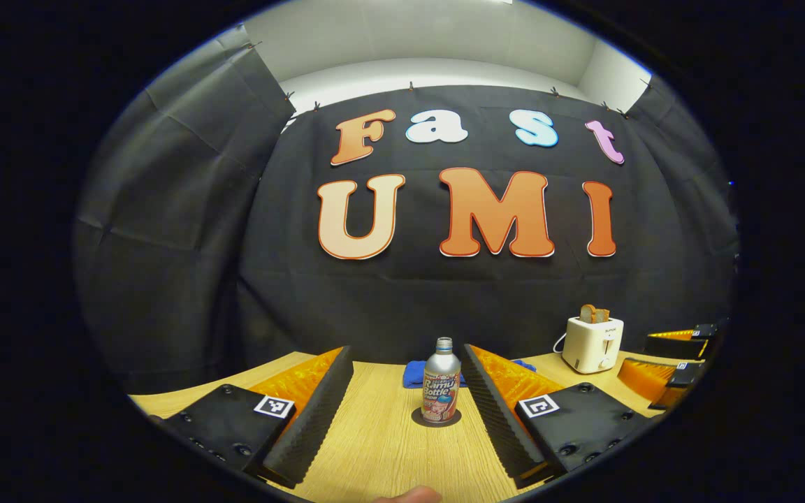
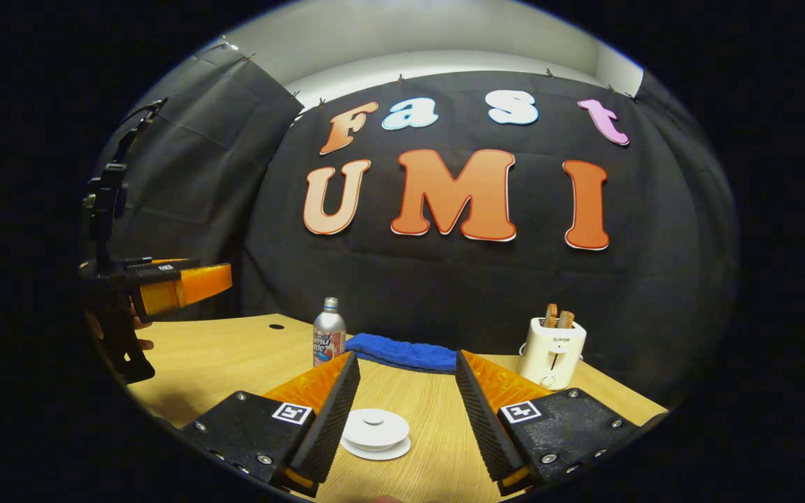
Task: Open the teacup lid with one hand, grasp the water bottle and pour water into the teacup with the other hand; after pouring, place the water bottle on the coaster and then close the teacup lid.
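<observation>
The left gripper is held level and spread wide, the bottle ahead between its fingers. The right gripper is likewise spread wide, the lidded teacup framed below.

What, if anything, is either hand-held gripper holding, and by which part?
Nothing. The left hand-held gripper is open with the water bottle standing untouched ahead; the right hand-held gripper is open near the lidded teacup.

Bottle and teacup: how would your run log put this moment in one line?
left gripper: open, facing bottle on coaster | right gripper: open, teacup lid on
</observation>
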